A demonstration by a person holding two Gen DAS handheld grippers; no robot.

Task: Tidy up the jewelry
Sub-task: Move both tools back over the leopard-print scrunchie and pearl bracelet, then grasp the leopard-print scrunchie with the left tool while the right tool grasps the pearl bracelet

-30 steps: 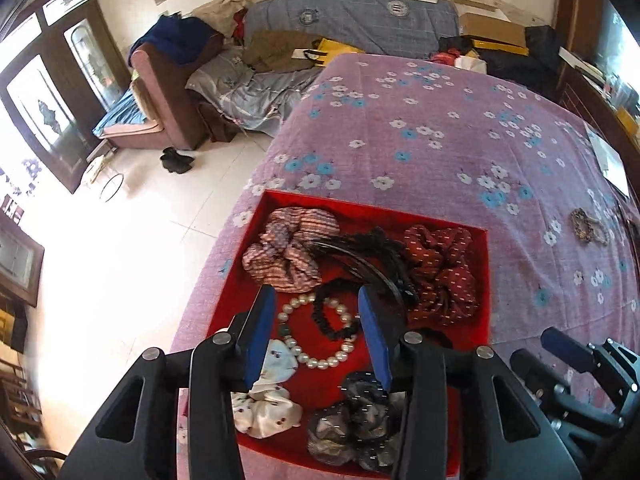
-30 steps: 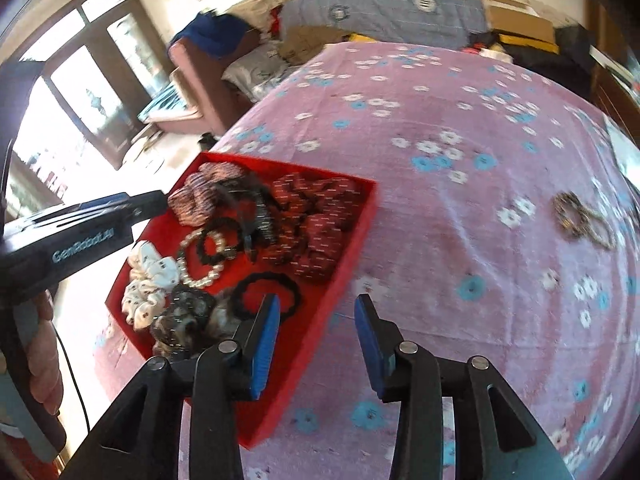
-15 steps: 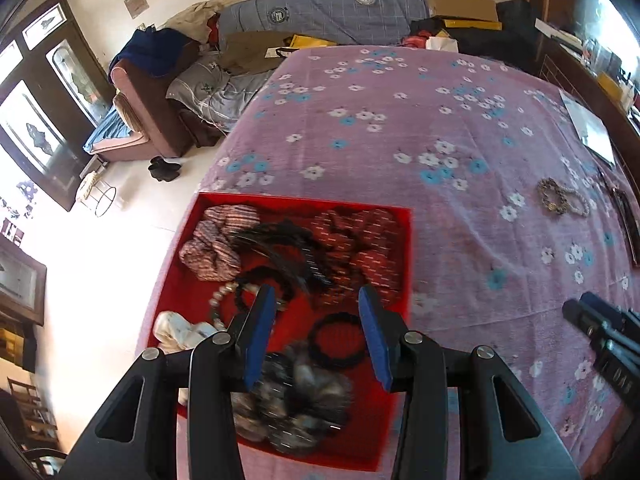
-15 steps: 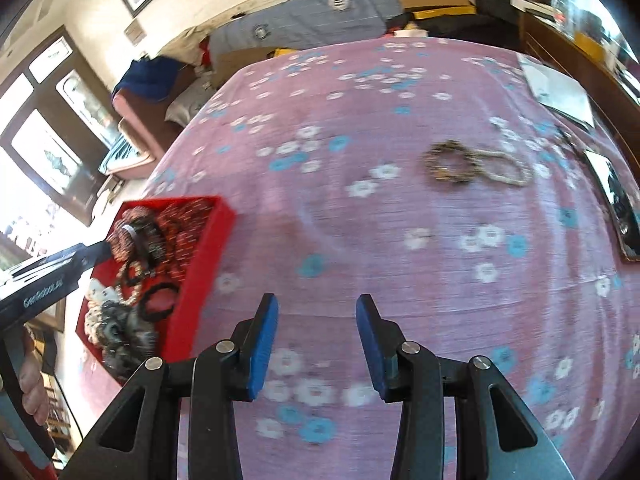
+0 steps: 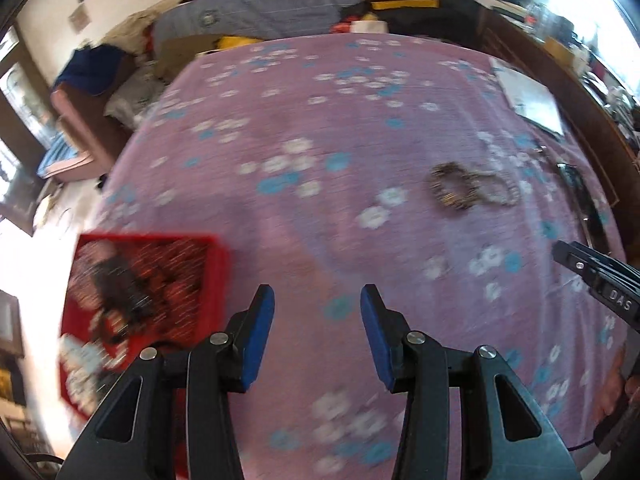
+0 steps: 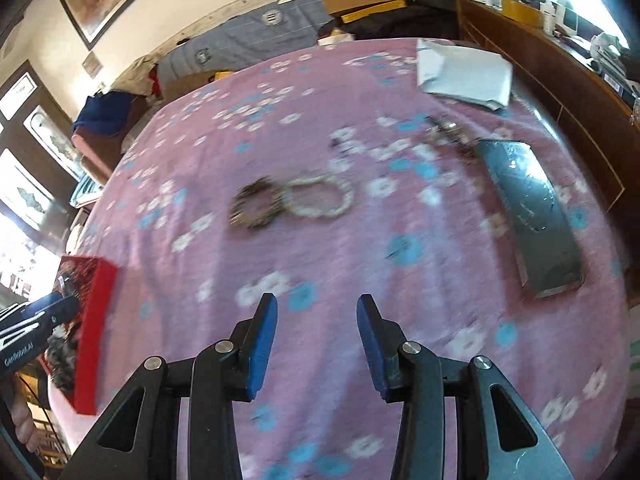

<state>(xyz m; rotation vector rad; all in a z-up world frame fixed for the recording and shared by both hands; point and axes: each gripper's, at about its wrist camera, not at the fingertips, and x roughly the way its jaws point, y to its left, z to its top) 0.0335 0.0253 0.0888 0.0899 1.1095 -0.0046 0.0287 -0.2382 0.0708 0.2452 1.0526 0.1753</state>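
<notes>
Both claws, the left gripper [image 5: 317, 334] and the right gripper [image 6: 317, 344], are partly open and empty, and the two bracelets [image 6: 290, 201] lie side by side straight ahead, nearer the right one

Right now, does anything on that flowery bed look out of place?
Yes. Two bracelets, a dark beaded bracelet and a pale pearl bracelet, lie loose and touching on the pink bedspread, well away from the red tray at the bed's edge that holds the other accessories. Nothing looks spilled or damaged.
</notes>
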